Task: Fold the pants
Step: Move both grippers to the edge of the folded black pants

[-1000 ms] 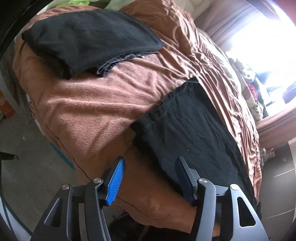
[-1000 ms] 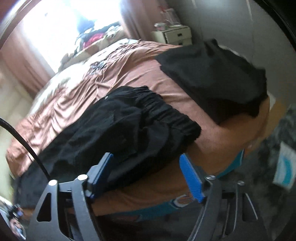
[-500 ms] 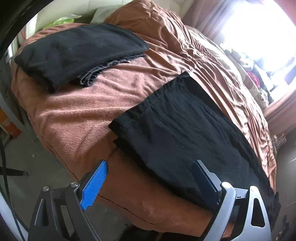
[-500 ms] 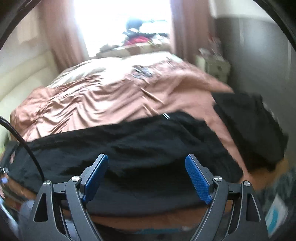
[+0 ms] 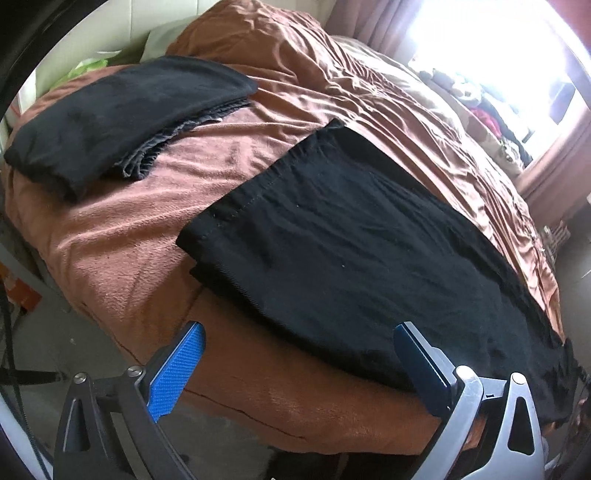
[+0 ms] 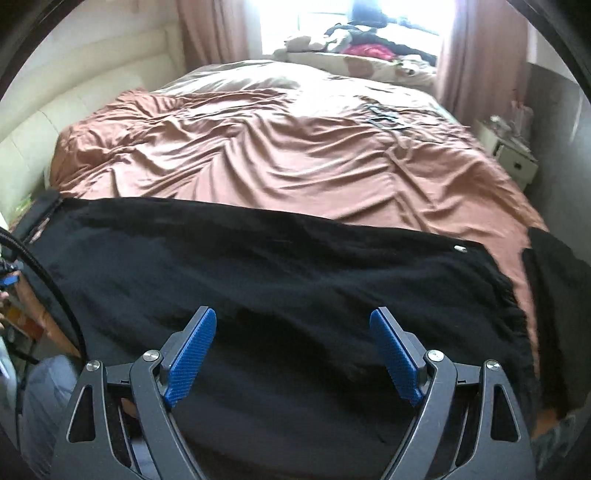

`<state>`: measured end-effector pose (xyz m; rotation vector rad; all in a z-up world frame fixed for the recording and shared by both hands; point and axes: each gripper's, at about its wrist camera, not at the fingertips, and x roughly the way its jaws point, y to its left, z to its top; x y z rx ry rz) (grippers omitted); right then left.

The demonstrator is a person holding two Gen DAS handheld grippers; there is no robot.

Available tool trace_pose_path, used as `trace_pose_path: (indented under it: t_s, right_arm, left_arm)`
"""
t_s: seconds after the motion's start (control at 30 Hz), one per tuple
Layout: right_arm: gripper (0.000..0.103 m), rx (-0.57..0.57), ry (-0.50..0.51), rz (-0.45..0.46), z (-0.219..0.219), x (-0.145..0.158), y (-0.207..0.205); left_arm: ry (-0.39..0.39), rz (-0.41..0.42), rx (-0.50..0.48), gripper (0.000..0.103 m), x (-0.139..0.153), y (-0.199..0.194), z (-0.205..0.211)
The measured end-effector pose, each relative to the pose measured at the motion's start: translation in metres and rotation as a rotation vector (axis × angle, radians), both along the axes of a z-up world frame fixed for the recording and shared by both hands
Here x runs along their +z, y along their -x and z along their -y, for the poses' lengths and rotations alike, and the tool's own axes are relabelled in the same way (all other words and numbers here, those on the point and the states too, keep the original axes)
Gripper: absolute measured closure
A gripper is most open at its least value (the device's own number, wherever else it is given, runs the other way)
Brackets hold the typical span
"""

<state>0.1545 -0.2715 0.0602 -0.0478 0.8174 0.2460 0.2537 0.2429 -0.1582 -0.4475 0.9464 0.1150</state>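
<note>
Lying lengthwise along the bed's (image 6: pixel 280 155) near edge, the black pants (image 5: pixel 351 258) stretched from hem ahead of my left gripper (image 5: pixel 299 365) to waistband beyond my right gripper (image 6: pixel 293 350). Both sets of fingers hung wide and empty, the left having just spread further.

I am in a home bedroom. Under my claws spreads a wide bed (image 6: pixel 295 155) with a rumpled rust-brown cover (image 5: pixel 122 229), and a cream padded headboard (image 6: pixel 74 103) runs along its left side. Behind the bed a bright window (image 6: pixel 347 18) is framed by dusty-pink curtains (image 6: pixel 480 51), and loose clothes lie heaped on the sill (image 6: pixel 369 46). A small white nightstand (image 6: pixel 511 155) stands at the right against a grey wall (image 6: pixel 561 177).
</note>
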Motion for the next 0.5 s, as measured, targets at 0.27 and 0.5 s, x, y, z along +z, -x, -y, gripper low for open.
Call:
trace_pose_path:
  t_s: [0.27,0.5]
  right_arm:
    - [0.018,0.173,0.034,0.020,-0.013,-0.004,-0.069]
    - [0.035,0.335,0.069,-0.020,-0.052,-0.020,-0.135]
  left_arm:
    - [0.084,0.034,0.059,0.001,-0.002,0.005,-0.007]
    - [0.145,0.060,0.089,0.006,-0.004,0.006,-0.012]
